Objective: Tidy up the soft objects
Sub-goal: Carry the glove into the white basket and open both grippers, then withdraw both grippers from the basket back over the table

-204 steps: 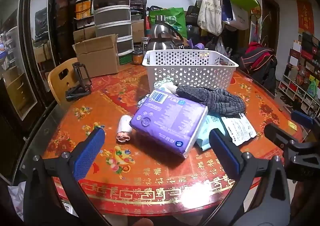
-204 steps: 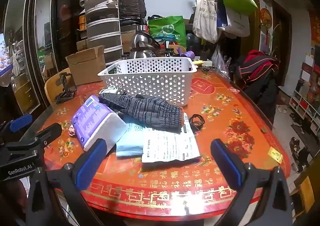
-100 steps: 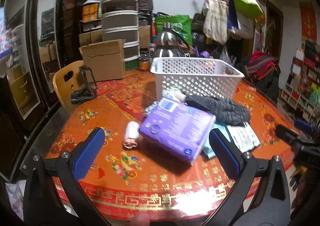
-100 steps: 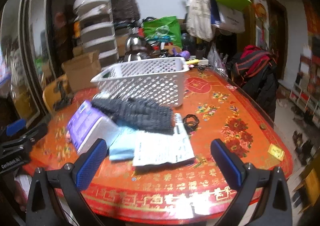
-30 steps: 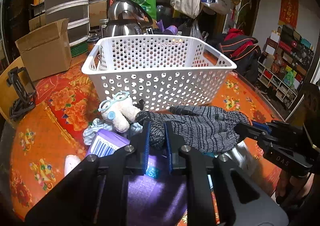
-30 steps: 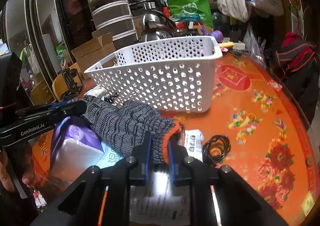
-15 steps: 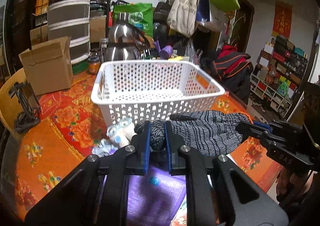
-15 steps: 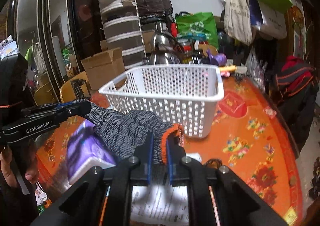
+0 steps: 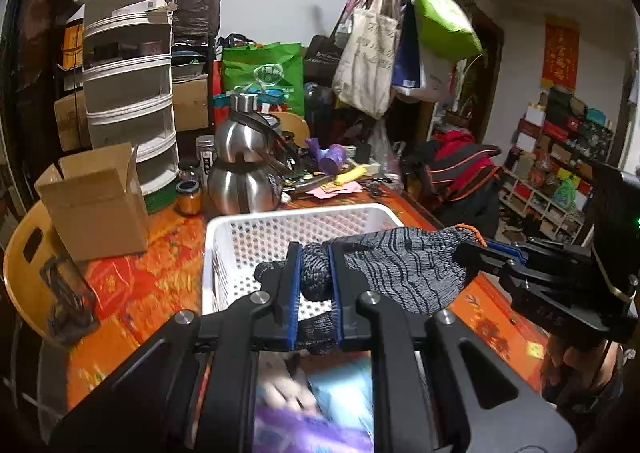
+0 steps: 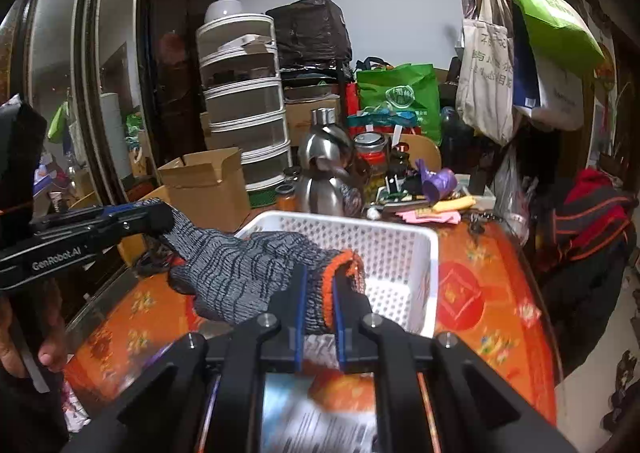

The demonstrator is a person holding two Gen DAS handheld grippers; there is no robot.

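Behind the red table (image 9: 132, 285) sit boxes and bags. Left gripper (image 9: 314, 281) and right gripper (image 10: 318, 293) each pinch tight on one end of the gray glove (image 10: 248, 269) — held stretched, just near the white basket (image 10: 428, 253), probably to drop it in.

Red patterned table (image 10: 480, 305) bears white basket (image 10: 424, 253); steel kettle (image 9: 240, 173); cardboard box (image 9: 96, 205).

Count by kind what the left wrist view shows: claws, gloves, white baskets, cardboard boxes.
claws, the left claw and the right claw: 2
grey knitted glove, clamped by both: 1
white perforated basket: 1
open cardboard box: 1
Total: 5
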